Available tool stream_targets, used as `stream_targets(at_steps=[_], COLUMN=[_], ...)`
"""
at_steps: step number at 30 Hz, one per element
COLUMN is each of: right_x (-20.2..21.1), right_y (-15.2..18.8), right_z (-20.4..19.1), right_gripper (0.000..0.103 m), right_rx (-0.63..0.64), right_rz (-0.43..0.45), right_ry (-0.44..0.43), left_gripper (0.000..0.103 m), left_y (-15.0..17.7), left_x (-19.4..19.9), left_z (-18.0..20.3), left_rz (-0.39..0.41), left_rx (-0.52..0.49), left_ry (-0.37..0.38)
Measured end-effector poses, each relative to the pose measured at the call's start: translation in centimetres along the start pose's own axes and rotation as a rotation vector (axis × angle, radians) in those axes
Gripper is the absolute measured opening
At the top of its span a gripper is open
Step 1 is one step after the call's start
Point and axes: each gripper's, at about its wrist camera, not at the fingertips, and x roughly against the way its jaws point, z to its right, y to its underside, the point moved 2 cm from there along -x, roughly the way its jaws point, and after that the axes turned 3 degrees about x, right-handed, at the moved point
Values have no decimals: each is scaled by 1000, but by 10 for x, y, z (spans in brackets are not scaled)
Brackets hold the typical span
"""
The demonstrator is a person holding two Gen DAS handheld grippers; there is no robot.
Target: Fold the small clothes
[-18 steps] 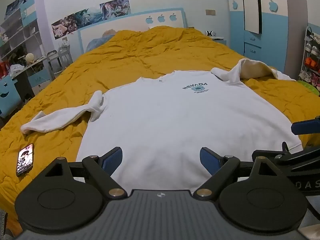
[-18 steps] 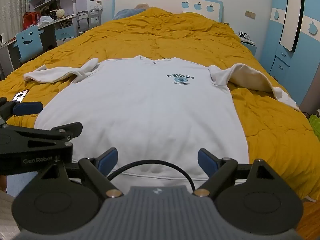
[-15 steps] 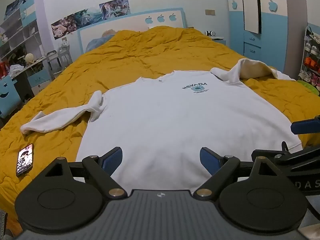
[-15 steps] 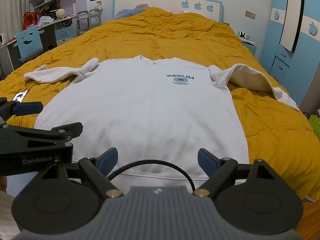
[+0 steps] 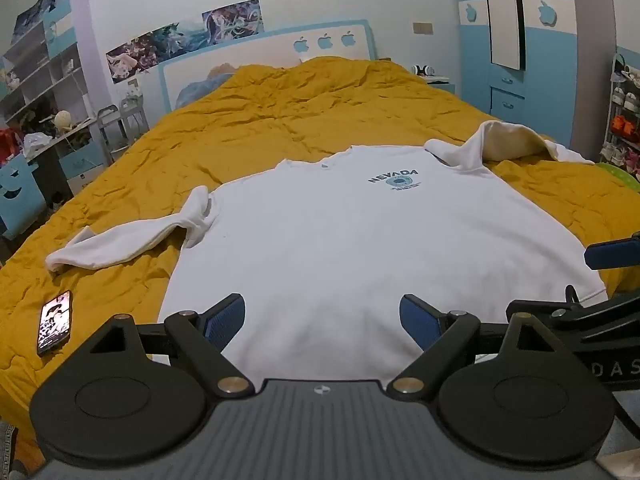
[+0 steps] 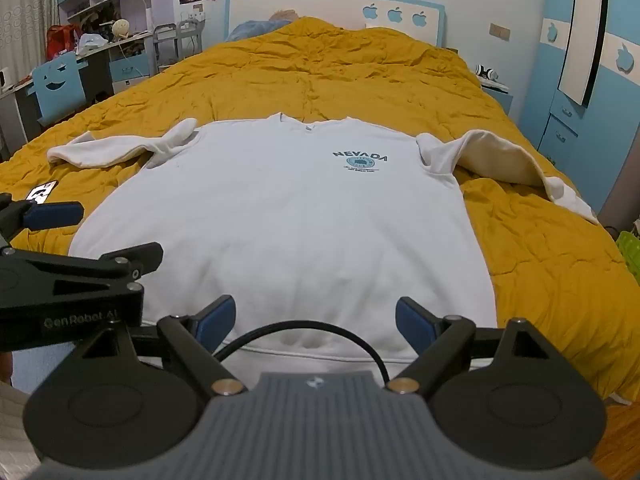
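A white long-sleeved sweatshirt point(image 5: 352, 240) with a "NEVADA" print lies flat, front up, on the yellow bedspread point(image 5: 312, 108); it also shows in the right wrist view point(image 6: 288, 216). Its left sleeve point(image 5: 120, 242) stretches out to the left; its right sleeve point(image 6: 504, 160) is bunched and partly turned over. My left gripper point(image 5: 322, 318) is open and empty above the hem. My right gripper point(image 6: 316, 320) is open and empty above the hem, beside the left one.
A phone point(image 5: 55, 322) lies on the bedspread left of the sweatshirt. A black cable point(image 6: 304, 330) loops in front of the right gripper. A desk and chair point(image 6: 60, 84) stand left of the bed, a blue wardrobe point(image 5: 516, 40) to its right.
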Motion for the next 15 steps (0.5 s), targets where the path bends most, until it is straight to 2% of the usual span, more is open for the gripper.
stream_targets(at_steps=[15], right_x=[0], right_y=[0], right_z=[0], right_gripper=[83], right_rx=[1], right_rz=[4], right_ry=[1], left_gripper=[102], left_y=[0], left_x=[2], left_z=[-3], left_rz=[-1], left_rx=[8], left_ry=[-10])
